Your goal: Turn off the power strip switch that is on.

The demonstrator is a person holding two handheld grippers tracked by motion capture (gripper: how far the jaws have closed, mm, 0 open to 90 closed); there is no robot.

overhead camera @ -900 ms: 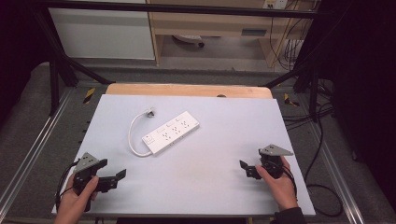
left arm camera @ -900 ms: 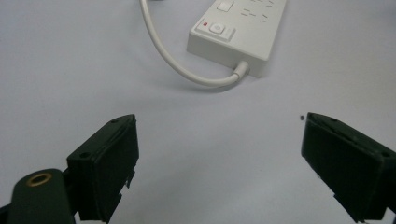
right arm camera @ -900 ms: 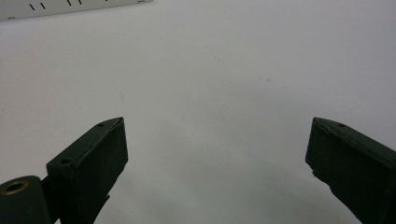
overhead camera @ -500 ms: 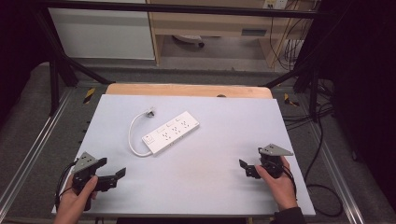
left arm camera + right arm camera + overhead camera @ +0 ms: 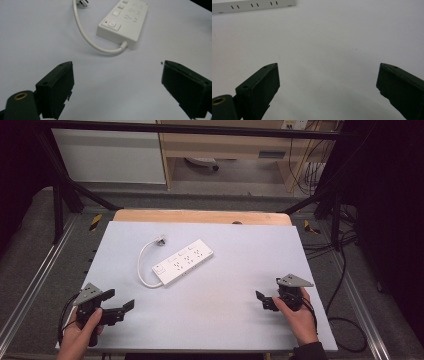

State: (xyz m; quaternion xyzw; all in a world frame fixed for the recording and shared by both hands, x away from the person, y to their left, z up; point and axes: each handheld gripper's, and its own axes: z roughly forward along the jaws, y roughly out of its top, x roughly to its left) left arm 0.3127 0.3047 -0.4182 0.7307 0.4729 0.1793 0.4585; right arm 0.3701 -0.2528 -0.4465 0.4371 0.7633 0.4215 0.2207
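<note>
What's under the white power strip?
The power strip lies flat on the pale table. Only the table shows around it; the patch right beneath it is covered, so nothing there can be seen. Its cord curls beside it, also on the table.

High view: table (image 5: 225, 320) evenly lit from above, surroundings dark toward the left and right edges, image soft and grainy. Gripper views: bright, flat light, faint shadow beside the cord (image 5: 85, 37); the bottom corners are blurred, and nothing glares.
</note>
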